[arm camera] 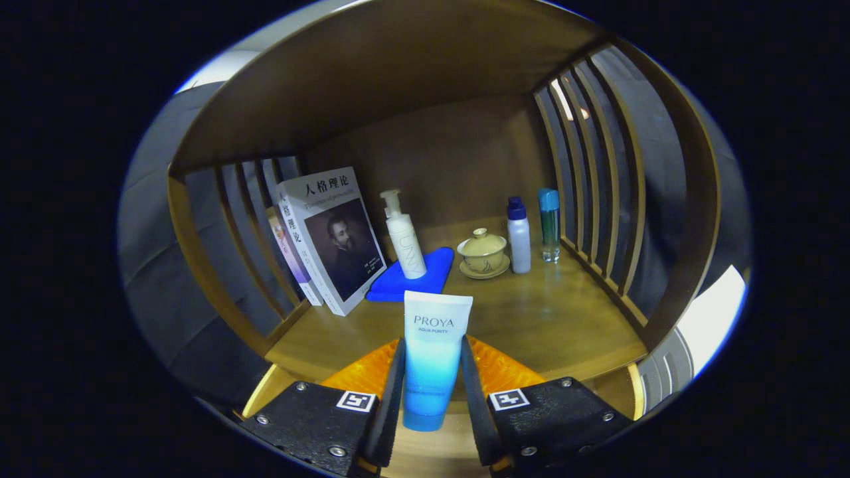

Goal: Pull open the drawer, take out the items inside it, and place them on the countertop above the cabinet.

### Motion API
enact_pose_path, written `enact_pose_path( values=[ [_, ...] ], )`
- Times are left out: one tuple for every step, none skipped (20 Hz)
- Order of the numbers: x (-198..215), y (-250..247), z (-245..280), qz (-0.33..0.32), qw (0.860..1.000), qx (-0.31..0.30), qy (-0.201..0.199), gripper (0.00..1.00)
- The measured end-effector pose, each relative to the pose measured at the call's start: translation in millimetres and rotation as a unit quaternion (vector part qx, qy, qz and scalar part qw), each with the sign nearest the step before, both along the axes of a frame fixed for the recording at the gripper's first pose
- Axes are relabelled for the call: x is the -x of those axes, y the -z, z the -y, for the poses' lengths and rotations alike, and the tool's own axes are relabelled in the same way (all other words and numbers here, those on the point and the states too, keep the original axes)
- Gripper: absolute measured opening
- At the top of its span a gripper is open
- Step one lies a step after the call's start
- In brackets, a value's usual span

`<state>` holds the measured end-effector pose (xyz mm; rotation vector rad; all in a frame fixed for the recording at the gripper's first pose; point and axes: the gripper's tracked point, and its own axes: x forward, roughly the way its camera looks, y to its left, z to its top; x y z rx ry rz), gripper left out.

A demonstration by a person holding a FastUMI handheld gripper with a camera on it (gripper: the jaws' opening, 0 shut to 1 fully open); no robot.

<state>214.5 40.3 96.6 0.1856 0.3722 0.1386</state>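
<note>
Gripper view: a blue-and-white tube [433, 352] stands upright, cap down, pinched between both fingers of the gripper [433, 398], over the front of the wooden countertop [551, 318]. Beyond it sit a pump bottle [405, 236] on a blue cloth [435, 269], leaning books [329, 239], a lidded cup [483, 251] and two small bottles [533, 232].

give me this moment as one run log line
gripper: shut on blue tube | tube: upright between fingers, over countertop front | beyond: pump bottle on blue cloth, books, lidded cup

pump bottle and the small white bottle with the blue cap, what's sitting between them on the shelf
A lidded tea cup on its saucer, seen in the gripper view. The hand-held gripper grips a blue tube.
</note>
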Motion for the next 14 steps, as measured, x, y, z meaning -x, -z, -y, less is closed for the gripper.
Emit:
enact_pose_path(
  values=[
    [-6,4,-3,-0.012,1.000,-0.005,-0.002,0.49],
    [-10,8,-5,-0.023,1.000,-0.009,-0.004,0.49],
    [-15,15,-8,-0.037,0.999,-0.010,-0.006,0.49],
    [-22,22,-9,-0.047,0.999,-0.008,-0.003,0.49],
    [-27,26,-8,-0.053,0.999,-0.003,0.004,0.49],
    [-34,30,-6,-0.057,0.998,0.005,0.008,0.49],
    [-39,35,-4,-0.059,0.998,0.011,0.013,0.49],
    [-46,40,-6,-0.061,0.998,0.011,0.012,0.49],
    [-50,45,-7,-0.064,0.998,0.011,0.015,0.49],
    [-52,48,-5,-0.067,0.997,0.014,0.020,0.49],
    [-55,49,-4,-0.065,0.997,0.019,0.025,0.52],
    [-57,47,-3,-0.057,0.998,0.024,0.027,0.53],
    [-57,44,-3,-0.046,0.998,0.031,0.027,0.56],
    [-55,38,-3,-0.033,0.998,0.038,0.030,0.58]
  ],
)
